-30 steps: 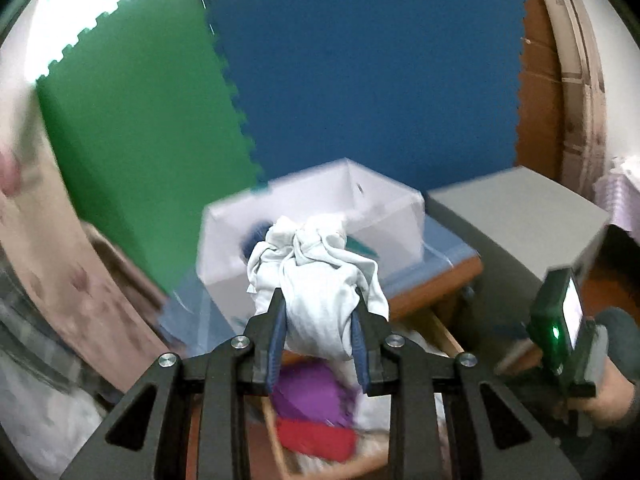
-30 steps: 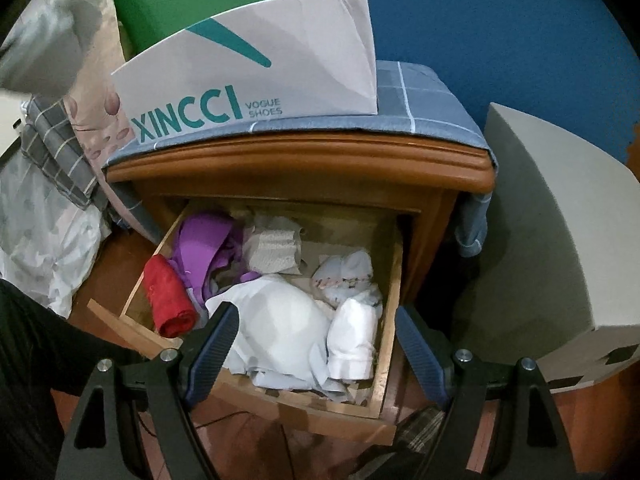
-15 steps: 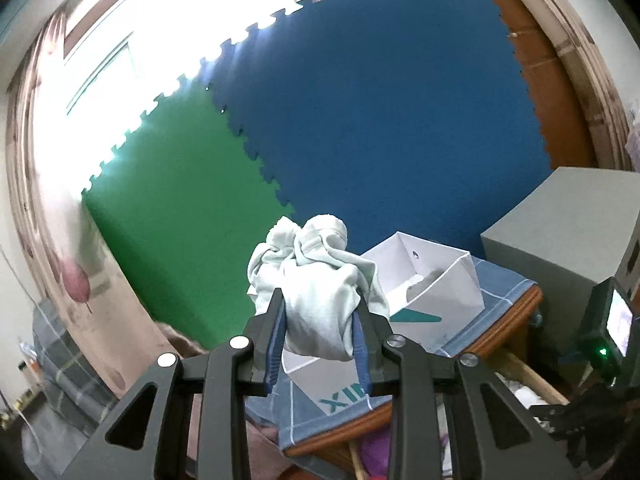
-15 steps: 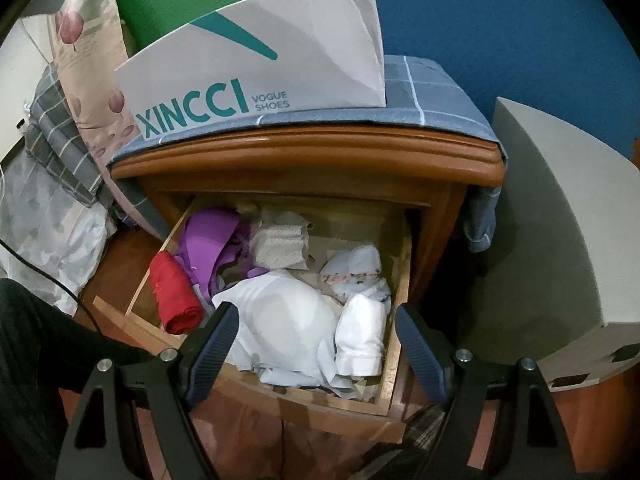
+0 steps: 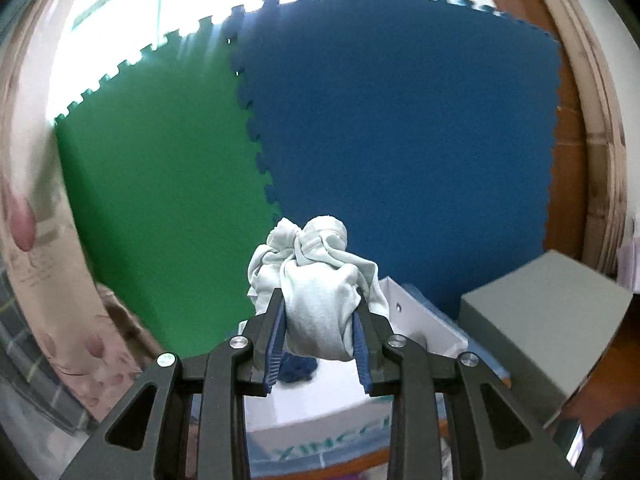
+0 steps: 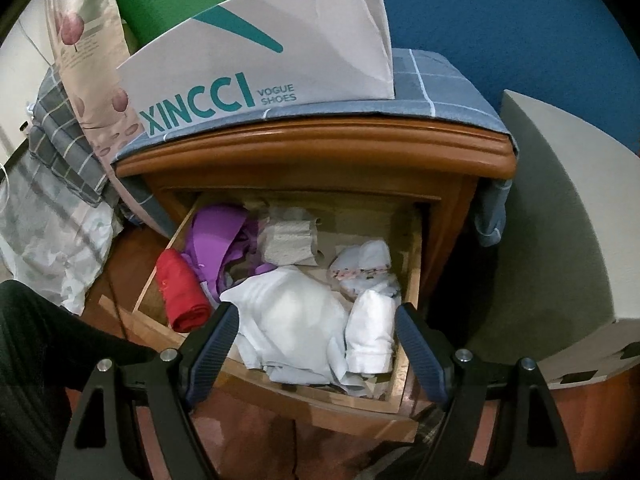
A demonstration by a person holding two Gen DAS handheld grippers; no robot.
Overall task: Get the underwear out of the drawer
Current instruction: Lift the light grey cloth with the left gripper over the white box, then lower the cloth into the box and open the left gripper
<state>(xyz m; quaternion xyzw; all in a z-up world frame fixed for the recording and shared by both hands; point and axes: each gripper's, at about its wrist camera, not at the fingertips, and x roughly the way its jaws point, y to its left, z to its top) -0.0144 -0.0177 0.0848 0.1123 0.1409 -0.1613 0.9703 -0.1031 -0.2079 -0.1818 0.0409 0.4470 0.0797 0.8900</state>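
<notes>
Pale cotton underwear [image 5: 320, 300], soft, light, bunched; clamped mid-bundle in left gripper [image 5: 319, 344], held above shoe box [image 5: 416, 320]. Likely slips if pinched thin. Right gripper [image 6: 318, 344] jaws apart over open drawer [image 6: 280, 392].

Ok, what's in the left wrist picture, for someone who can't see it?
The left gripper is shut on a bunched pale garment, held above a white shoe box. Green and blue foam mats stand behind.
</notes>
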